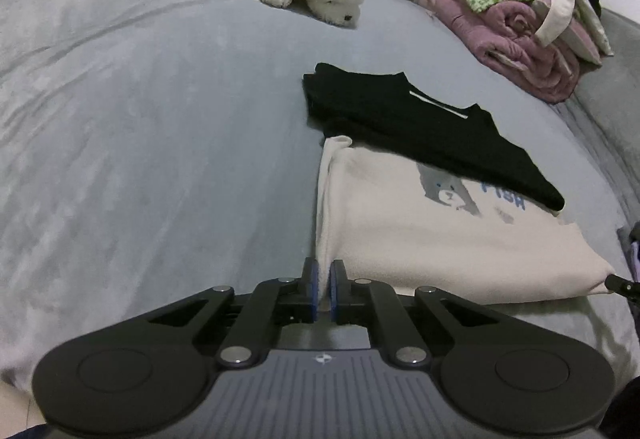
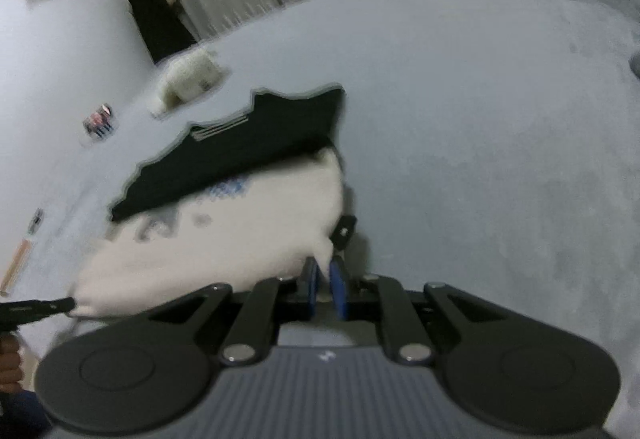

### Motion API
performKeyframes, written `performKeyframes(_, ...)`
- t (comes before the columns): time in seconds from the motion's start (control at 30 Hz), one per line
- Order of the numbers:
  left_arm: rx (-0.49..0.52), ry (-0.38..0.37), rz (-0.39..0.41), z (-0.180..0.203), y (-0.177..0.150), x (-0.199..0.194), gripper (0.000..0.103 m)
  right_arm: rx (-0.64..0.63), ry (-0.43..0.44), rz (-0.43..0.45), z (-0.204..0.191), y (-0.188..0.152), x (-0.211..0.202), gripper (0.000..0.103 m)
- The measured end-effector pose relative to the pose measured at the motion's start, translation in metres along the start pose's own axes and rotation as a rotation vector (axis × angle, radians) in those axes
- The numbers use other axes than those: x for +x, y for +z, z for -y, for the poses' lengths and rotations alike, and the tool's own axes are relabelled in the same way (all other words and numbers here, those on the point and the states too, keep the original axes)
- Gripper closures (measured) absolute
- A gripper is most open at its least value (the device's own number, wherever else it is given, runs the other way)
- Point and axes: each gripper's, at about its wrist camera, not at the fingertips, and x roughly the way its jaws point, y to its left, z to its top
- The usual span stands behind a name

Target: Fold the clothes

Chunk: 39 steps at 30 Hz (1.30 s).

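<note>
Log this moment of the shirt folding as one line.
left hand-held gripper: shut on white shirt corner | right hand-held gripper: shut on opposite corner | black shirt: overlapping white shirt | bed

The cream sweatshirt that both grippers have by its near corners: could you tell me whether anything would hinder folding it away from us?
Yes. A folded black T-shirt lies across the far part of the cream sweatshirt, where the left gripper and right gripper would probably carry the near edge.
</note>
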Motion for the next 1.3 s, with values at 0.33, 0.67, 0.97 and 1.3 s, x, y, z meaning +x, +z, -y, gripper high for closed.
performKeyframes(0.33, 0.047, 0.043, -0.013, 0.000, 0.009, 0.005, 0.083, -0.053, -0.079, -0.075, -0.005, -0.005, 0.014, 0.074)
performKeyframes(0.67, 0.035, 0.055, 0.058, -0.001, 0.043, 0.007, 0.083, -0.082, -0.065, -0.032, -0.008, 0.023, 0.025, 0.063)
performKeyframes(0.97, 0.078, 0.078, 0.032, 0.016, 0.062, 0.038, 0.077, 0.041, 0.103, 0.027, 0.013, 0.056, 0.024, 0.050)
performKeyframes(1.3, 0.111, 0.079, 0.018, 0.024, 0.069, 0.061, 0.073, -0.178, -0.037, -0.119, -0.019, 0.066, 0.086, 0.082)
